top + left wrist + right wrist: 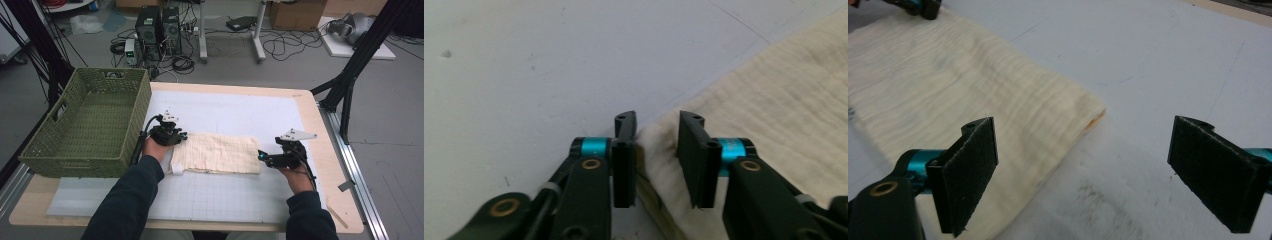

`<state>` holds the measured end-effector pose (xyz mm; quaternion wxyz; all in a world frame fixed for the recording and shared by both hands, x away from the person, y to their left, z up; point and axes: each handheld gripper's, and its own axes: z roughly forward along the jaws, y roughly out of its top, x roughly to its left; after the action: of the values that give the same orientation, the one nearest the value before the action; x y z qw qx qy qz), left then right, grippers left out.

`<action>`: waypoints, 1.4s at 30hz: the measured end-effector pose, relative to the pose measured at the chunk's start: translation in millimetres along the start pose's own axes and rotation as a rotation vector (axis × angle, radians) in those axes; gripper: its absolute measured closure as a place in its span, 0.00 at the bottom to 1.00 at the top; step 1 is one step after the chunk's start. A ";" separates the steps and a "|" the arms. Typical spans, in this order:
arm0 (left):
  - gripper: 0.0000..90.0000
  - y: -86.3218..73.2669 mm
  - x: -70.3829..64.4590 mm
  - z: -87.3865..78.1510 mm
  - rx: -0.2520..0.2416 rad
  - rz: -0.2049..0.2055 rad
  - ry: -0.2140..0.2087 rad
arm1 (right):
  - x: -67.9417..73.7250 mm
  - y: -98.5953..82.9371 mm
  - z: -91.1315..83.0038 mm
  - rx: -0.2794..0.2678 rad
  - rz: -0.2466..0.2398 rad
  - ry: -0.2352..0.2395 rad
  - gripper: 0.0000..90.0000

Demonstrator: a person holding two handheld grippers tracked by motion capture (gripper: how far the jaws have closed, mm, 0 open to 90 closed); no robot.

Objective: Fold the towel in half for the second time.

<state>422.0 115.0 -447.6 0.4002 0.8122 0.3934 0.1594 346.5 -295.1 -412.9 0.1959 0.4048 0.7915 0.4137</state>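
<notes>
the cream cloth point(217, 153) lies flat on the white mat point(225, 200), beside the green basket point(85, 125). my left gripper point(656, 150) straddles its corner, jaws not yet clenched; my right gripper point(1088, 175) is wide open at the other end. i should pinch both corners fully before lifting.

Even, soft indoor light falls from above, with no harsh glare. In the high view the picture is slightly soft and low in detail; the white mat on the desk point(235, 110) looks bright and washed out, and shadows under the green basket point(90, 125) are faint. In the left gripper view the black jaws are blurred at close range, while the cream cloth point(784, 100) beyond shows its weave. The right gripper view is sharper, with a dim shadow beside the cloth's edge.
</notes>
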 end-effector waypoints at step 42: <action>0.96 2.2 3.0 -23.4 -0.175 -0.040 -0.036 | -5.5 36.6 70.9 0.066 -0.179 -0.057 0.96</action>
<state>411.6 128.7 -431.4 0.4799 0.7688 0.3869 0.1703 413.1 -252.3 -424.4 0.2411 0.3503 0.8318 0.3568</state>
